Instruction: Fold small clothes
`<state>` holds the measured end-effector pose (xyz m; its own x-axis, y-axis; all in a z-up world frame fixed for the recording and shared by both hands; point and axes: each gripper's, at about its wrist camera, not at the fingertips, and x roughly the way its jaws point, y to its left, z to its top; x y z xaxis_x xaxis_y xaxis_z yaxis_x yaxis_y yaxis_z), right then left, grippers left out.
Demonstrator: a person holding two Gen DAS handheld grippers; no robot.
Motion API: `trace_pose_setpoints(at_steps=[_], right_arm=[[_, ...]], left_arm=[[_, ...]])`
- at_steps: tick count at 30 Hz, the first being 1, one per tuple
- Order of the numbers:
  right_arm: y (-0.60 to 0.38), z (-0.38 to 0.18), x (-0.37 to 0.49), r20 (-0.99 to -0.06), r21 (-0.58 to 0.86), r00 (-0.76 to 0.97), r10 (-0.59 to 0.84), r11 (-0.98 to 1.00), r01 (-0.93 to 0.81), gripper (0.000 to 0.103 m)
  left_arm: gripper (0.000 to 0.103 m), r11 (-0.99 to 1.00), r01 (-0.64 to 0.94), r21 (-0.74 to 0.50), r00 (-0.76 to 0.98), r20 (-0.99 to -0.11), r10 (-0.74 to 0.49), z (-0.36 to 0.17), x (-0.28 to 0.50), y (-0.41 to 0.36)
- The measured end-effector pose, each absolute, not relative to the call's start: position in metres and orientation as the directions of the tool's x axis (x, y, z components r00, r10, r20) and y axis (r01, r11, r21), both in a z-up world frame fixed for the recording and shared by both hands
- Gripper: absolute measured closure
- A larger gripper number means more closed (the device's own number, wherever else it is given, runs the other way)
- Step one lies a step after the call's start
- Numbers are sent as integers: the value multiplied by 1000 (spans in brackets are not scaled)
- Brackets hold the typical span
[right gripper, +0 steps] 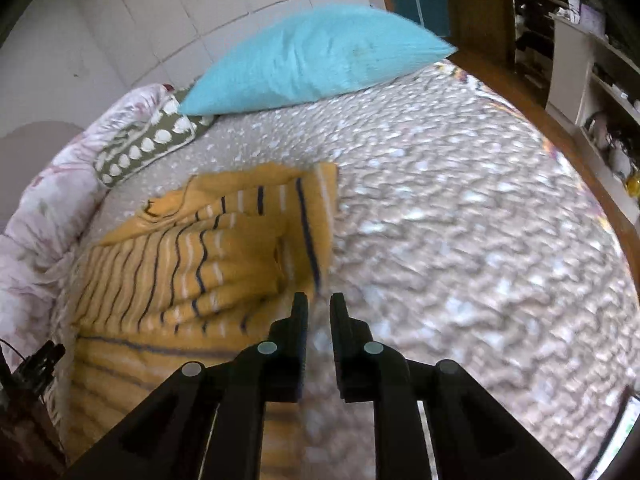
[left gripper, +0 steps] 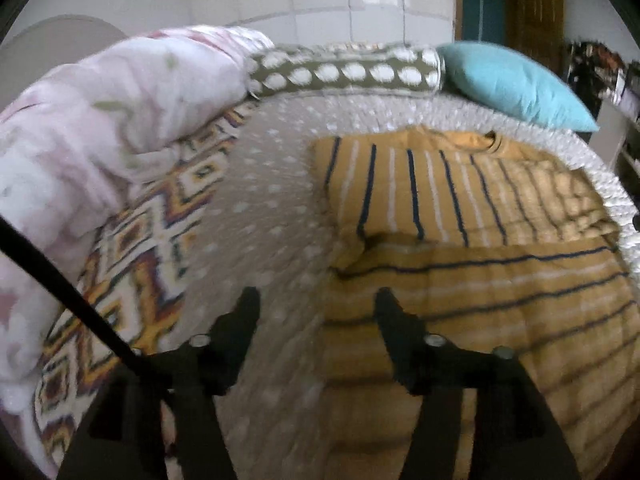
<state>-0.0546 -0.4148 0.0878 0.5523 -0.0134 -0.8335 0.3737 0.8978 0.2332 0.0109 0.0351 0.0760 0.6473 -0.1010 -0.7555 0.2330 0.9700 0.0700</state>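
Two hand-held grippers hang over the bed [right gripper: 460, 208], neither gripping cloth. Left hand-held gripper [left gripper: 318, 300] spread, straddling the near-left edge of the yellow striped shirt [left gripper: 460, 216]. Right hand-held gripper [right gripper: 319, 304] nearly pressed together, a narrow gap showing, nothing between. Shirt lies at 10 o'clock from it, sides laid inward, probably to narrow it. Blue pillow [right gripper: 316, 56] at 12 o'clock.

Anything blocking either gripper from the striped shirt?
Nothing visible. The yellow striped shirt lies exposed on the dotted bedspread, directly ahead of the empty left gripper and right gripper. The blue pillow sits beyond it.
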Motion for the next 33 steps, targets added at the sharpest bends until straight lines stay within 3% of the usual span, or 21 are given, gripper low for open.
trace_pose_setpoints(at_steps=[2,5,7,9,10,11,13,24,29,33], right_arm=[[-416,95,-76,-829,246,559,0,898,365,81],[-409,99,-111,-838,248,546,20,905,347,81],[-395,105,-133,-851,152,523,-38,937,314,80],[-380,111,-154,-853,-30,491,-178,956,293,72],[-375,113,-163,-846,-100,480,-230,954,281,63],[-371,115,-171,-840,-143,474,-263,951,274,56],[-368,118,-191,-836,-166,473,-277,951,262,53],[-346,65,-224,-824,339,537,181,917,210,53],[-326,55,-221,-800,368,568,195,906,208,51],[-328,52,-220,-773,430,586,244,880,200,51]], left_arm=[[39,972,225,62,657,-747,-105,81,-13,44],[38,977,212,34,656,-745,-117,82,-44,53],[37,981,196,-10,640,-756,-136,78,-60,58],[37,982,185,-34,625,-767,-145,72,-71,59],[37,983,179,-32,619,-773,-138,68,-77,59],[37,984,174,-27,614,-779,-130,65,-82,58],[37,985,168,-29,603,-788,-126,59,-91,55],[36,975,119,-187,508,-832,-222,37,-99,47],[27,969,128,-210,500,-831,-246,30,-99,46],[12,968,182,-173,514,-823,-244,25,-105,36]])
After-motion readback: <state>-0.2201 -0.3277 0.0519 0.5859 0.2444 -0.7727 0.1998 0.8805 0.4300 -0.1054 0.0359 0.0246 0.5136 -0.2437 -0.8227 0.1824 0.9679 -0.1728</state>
